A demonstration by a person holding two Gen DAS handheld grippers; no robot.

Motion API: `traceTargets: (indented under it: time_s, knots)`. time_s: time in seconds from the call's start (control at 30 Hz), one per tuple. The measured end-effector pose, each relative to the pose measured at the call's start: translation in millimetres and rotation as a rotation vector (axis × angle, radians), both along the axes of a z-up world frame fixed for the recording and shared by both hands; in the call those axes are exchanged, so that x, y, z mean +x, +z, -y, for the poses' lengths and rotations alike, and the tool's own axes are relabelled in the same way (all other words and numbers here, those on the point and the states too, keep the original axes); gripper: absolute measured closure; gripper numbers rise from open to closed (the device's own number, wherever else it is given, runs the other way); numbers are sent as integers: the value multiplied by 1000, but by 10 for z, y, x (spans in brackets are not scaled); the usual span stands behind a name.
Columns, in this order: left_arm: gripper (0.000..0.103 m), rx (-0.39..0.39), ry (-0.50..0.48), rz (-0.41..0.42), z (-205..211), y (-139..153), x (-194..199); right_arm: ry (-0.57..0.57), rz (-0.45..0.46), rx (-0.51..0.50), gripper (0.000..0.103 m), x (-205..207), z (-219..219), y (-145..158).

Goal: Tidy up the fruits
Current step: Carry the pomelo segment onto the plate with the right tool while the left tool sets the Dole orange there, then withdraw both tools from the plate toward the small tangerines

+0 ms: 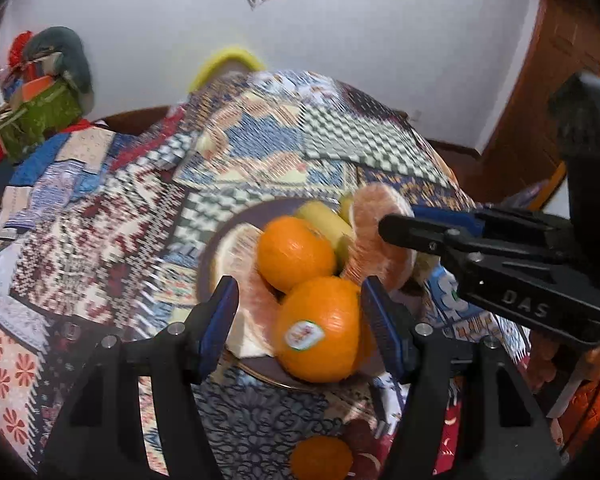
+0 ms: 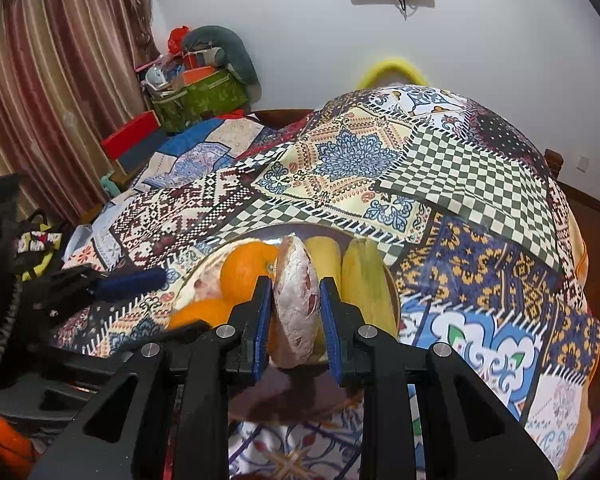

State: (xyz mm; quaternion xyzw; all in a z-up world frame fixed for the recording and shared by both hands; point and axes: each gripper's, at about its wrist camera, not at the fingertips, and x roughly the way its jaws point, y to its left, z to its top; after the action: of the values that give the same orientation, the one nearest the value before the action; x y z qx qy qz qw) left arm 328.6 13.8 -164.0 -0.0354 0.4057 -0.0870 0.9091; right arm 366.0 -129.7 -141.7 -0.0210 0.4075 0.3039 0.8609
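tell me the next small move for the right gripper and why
Probably open the right gripper a little and back off. Its pads bracket the pomelo segment, which already stands on edge in the plate beside the bananas. The left gripper, open around the stickered orange, sits close, so withdraw straight back.

The desk (image 2: 480, 184) is covered edge to edge by a patchwork cloth (image 2: 340, 160) of checkered, floral and geometric panels in blue, cream, dark green and red. A dark round plate (image 1: 220, 240) rests directly on the cloth near the front of the desk, loaded with fruit. In the left wrist view a lone orange (image 1: 320, 458) lies on the cloth just in front of the plate, apart from it.
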Motion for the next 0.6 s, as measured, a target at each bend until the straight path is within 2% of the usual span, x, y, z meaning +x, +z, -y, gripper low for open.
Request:
traceTargets:
  time_s: [0.13,0.3,0.5,0.57,0.6]
  knots:
    - [39,8,53,28,-162,80,27,-6,12,-26,78,76,-50,-9]
    - [39,-2,96,14,-331,52,71,-15,8,-57,76,162,-92,-46]
    - [39,-4,109,5,-384,5,65,-30,-2,-77,62,187,-93,-70]
    - [39,-2,106,6,-373,18,44,-43,13,-74,50,152,-65,-36]
    - [39,-2,105,8,-368,23,33,-50,28,-71,49,121,-46,-6]
